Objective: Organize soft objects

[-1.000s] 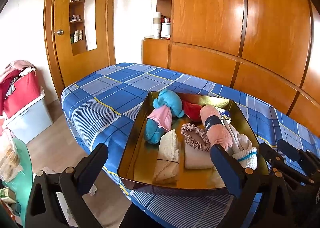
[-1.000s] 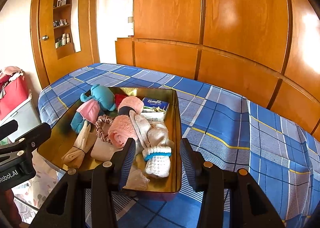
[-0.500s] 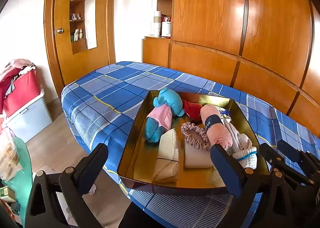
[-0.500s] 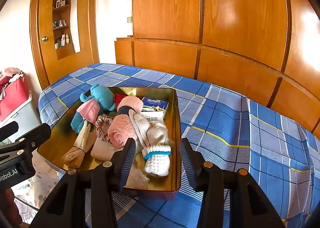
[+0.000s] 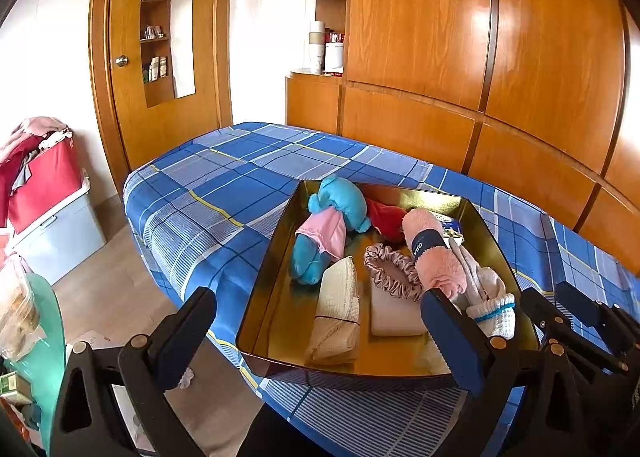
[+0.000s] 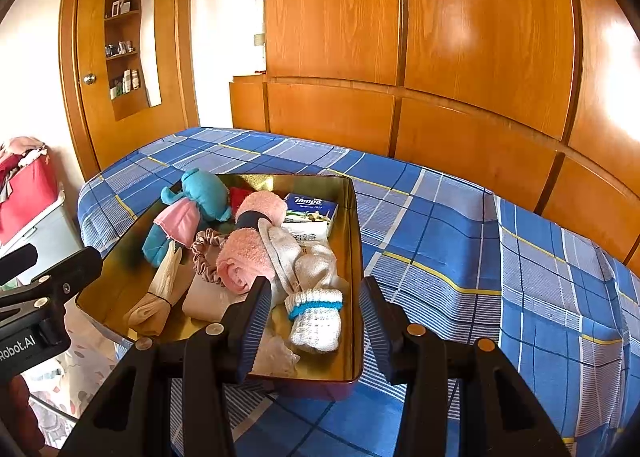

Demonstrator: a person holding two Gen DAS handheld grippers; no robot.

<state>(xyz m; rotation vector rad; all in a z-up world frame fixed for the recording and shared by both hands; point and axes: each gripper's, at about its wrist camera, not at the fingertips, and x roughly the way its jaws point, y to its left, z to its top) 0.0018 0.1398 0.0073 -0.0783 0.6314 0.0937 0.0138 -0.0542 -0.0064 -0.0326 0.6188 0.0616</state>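
Observation:
A gold tray lies on the blue plaid bed near its front edge. Inside it are a blue plush toy in a pink dress, a rolled pink towel, a scrunchie, a cream waffle cloth, a rolled white sock with a blue band and a Tempo tissue pack. My left gripper hovers open before the tray's near edge. My right gripper stands open, its pads apart from the sock seen between them.
A red laundry basket sits on a pale box by the wooden door at the left. Wooden wardrobe panels line the far side of the bed. A green glass tabletop is at the lower left, above bare floor.

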